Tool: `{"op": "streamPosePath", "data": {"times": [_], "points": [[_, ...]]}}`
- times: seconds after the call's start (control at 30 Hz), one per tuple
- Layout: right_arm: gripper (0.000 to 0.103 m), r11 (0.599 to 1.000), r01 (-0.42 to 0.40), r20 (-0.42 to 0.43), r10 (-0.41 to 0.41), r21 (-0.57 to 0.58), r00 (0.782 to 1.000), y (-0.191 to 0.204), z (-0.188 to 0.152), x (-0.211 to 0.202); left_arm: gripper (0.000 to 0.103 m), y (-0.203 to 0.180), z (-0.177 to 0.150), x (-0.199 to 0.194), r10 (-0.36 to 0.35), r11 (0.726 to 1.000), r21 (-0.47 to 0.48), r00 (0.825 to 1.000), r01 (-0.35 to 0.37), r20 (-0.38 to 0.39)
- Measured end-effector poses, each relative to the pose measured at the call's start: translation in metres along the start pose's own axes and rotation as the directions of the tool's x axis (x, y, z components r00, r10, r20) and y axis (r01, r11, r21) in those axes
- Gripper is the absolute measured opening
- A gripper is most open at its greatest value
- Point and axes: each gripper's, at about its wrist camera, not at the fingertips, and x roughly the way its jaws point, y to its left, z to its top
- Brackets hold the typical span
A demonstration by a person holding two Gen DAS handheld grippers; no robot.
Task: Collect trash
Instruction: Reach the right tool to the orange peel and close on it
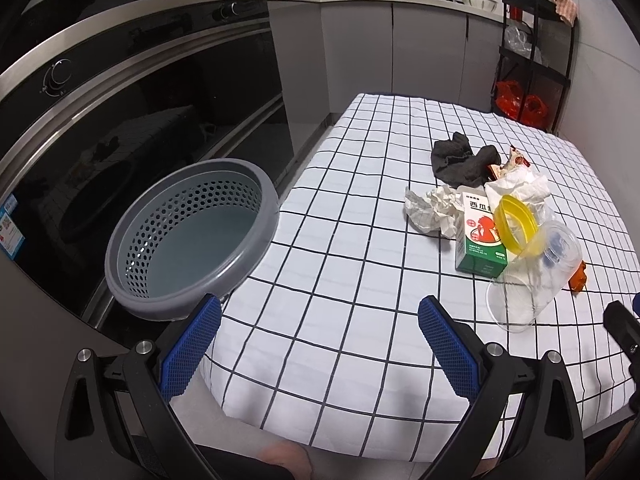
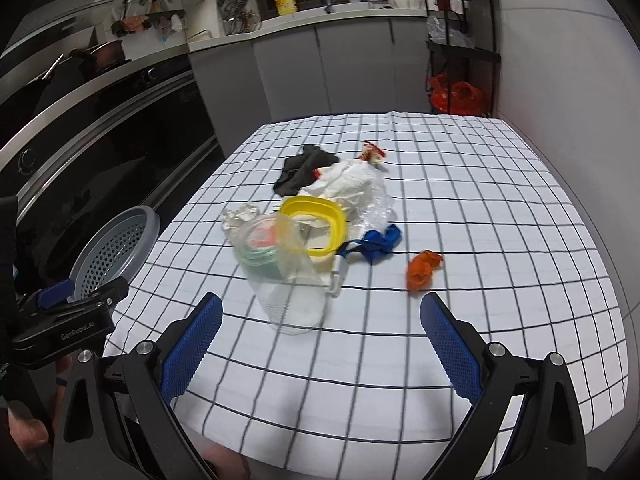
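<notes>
Both grippers, left gripper [image 1: 320,320] and right gripper [image 2: 320,320], wide open, empty, above the checked tablecloth [image 1: 340,264].

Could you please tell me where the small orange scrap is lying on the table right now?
In the right wrist view the orange scrap lies alone on the checked tablecloth, right of the blue strap and the clear jar.

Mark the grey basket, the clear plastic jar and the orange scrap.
grey basket [image 1: 192,240], left wrist view, inner floor.
clear plastic jar [image 2: 286,280], right wrist view, side wall.
orange scrap [image 2: 423,268], right wrist view, its middle.
</notes>
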Motion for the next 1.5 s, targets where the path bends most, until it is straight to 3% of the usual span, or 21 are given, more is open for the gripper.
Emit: {"op": "streamPosePath", "data": {"times": [0.2, 0.33, 0.53, 0.67, 0.97, 1.03, 1.1, 1.23, 1.33, 1.37, 1.4, 1.5], "points": [[0.095, 0.997, 0.071, -0.02, -0.071, -0.003, 0.997, -0.027, -0.002, 0.004, 0.097, -0.009, 0.001, 0.005, -0.019, 1.0, 0.001, 1.0, 0.019, -0.01], [0.095, 0.998, 0.07, -0.05, -0.07, -0.002, 0.996, -0.043, 0.001, 0.015, 0.097, -0.016, 0.001, 0.009, -0.037, 0.999, 0.0, 0.999, 0.037, -0.011], [0.095, 0.995, 0.092, -0.131, -0.095, -0.032, 0.987, -0.069, 0.025, 0.054, 0.097, -0.037, 0.0, 0.015, -0.06, 0.998, 0.022, 0.998, 0.061, -0.02], [0.094, 0.995, 0.103, -0.206, -0.097, 0.018, 0.974, -0.088, 0.026, 0.084, 0.097, -0.048, -0.001, 0.016, -0.06, 0.998, 0.026, 0.998, 0.061, -0.017], [0.094, 0.988, 0.152, -0.241, -0.154, -0.025, 0.958, -0.085, 0.028, 0.112, 0.097, -0.066, 0.0, 0.022, -0.066, 0.997, 0.029, 0.998, 0.066, -0.014], [0.088, 0.988, 0.156, -0.254, -0.154, -0.013, 0.955, -0.089, 0.028, 0.116, 0.097, -0.07, 0.001, 0.021, -0.07, 0.997, 0.033, 0.998, 0.07, -0.009], [0.071, 0.986, 0.165, -0.263, -0.16, -0.004, 0.951, -0.094, 0.027, 0.118, 0.097, -0.073, 0.002, 0.022, -0.073, 0.997, 0.033, 0.997, 0.073, -0.009], [0.063, 0.988, 0.157, -0.266, -0.154, -0.007, 0.952, -0.094, 0.028, 0.12, 0.097, -0.082, 0.002, 0.022, -0.089, 0.995, 0.037, 0.996, 0.089, -0.013], [0.039, 0.99, 0.14, -0.264, -0.143, -0.032, 0.954, -0.086, 0.029, 0.119, 0.097, -0.088, 0.001, 0.021, -0.097, 0.994, 0.05, 0.995, 0.097, -0.008], [0.027, 0.991, 0.132, -0.266, -0.137, -0.034, 0.954, -0.084, 0.029, 0.119, 0.097, -0.09, 0.001, 0.02, -0.101, 0.994, 0.051, 0.995, 0.101, -0.006], [0.022, 0.991, 0.129, -0.267, -0.133, -0.031, 0.955, -0.082, 0.029, 0.118, 0.097, -0.091, 0.001, 0.02, -0.104, 0.993, 0.05, 0.995, 0.104, -0.005], [0.02, 0.993, 0.114, -0.25, -0.114, -0.011, 0.962, -0.083, 0.03, 0.11, 0.097, -0.096, 0.0, 0.019, -0.115, 0.992, 0.044, 0.993, 0.116, -0.008]]}}
